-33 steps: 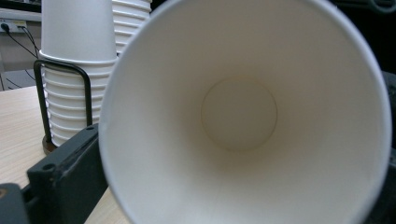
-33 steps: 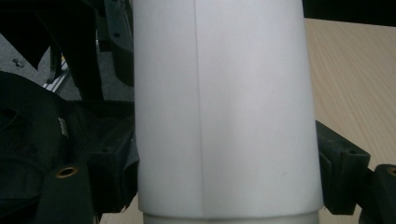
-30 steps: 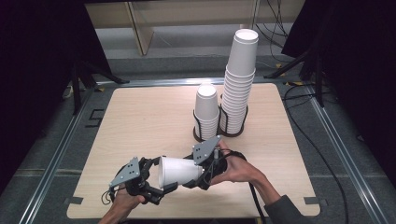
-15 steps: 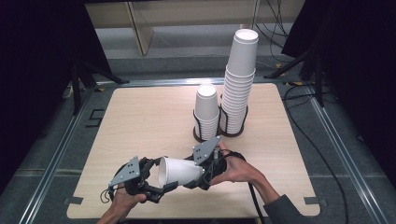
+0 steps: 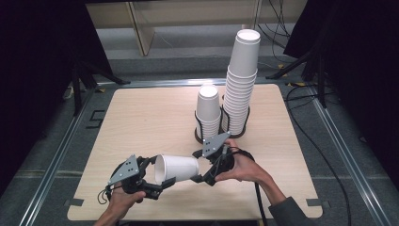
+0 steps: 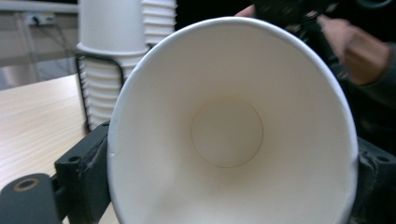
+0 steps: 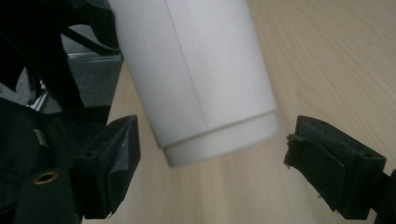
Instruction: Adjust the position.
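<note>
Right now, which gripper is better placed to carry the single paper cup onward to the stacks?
Left. The left gripper is shut on the paper cup near its rim, while the right gripper stands open around the cup's base without touching it, so it would first need to close.

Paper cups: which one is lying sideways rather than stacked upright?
The single white paper cup at the near table edge, held horizontally by the left tool at its rim. All others stand upright in the short stack and tall stack.
</note>
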{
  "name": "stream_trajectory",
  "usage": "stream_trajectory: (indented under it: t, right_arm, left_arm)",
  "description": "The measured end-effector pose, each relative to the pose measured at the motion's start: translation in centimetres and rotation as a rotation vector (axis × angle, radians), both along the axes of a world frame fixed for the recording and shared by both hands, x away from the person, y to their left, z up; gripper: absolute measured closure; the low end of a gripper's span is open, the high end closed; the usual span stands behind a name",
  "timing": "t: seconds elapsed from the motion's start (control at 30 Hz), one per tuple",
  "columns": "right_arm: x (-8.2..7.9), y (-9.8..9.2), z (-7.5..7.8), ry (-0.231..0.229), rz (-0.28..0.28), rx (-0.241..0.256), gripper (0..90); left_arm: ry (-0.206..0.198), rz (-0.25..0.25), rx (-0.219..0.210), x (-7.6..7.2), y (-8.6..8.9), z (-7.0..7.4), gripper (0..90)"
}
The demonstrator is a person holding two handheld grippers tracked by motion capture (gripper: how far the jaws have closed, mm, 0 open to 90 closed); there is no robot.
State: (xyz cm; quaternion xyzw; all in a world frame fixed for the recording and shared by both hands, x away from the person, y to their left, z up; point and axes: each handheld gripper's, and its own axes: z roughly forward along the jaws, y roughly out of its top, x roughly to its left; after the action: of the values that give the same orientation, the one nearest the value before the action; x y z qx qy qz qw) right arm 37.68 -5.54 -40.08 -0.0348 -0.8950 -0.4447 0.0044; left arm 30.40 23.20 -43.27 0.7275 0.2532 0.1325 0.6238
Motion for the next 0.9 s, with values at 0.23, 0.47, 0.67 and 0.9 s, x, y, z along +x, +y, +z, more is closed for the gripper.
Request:
stream_trajectory:
  t: [0.23,0.47,0.67,0.9]
  right_arm:
    - [0.1,-1.3,0.1,-0.03,-0.071,-0.008,17.9]
    - [-0.3,-2.1,-0.5,-0.032,-0.114,-0.048,19.2]
    - [-0.4,-3.4,-0.7,0.0,-0.213,-0.036,19.7]
    - [-0.5,-5.4,-1.4,0.025,-0.363,-0.001,19.2]
  left_arm:
    - [0.036,0.064,0.089,0.6,0.2,-0.2,9.2]
    - [0.039,0.115,0.188,1.2,0.3,-0.1,9.1]
    - [0.067,0.143,0.237,2.2,0.7,-0.3,9.0]
    - [0.095,0.189,0.305,3.8,1.3,0.4,8.9]
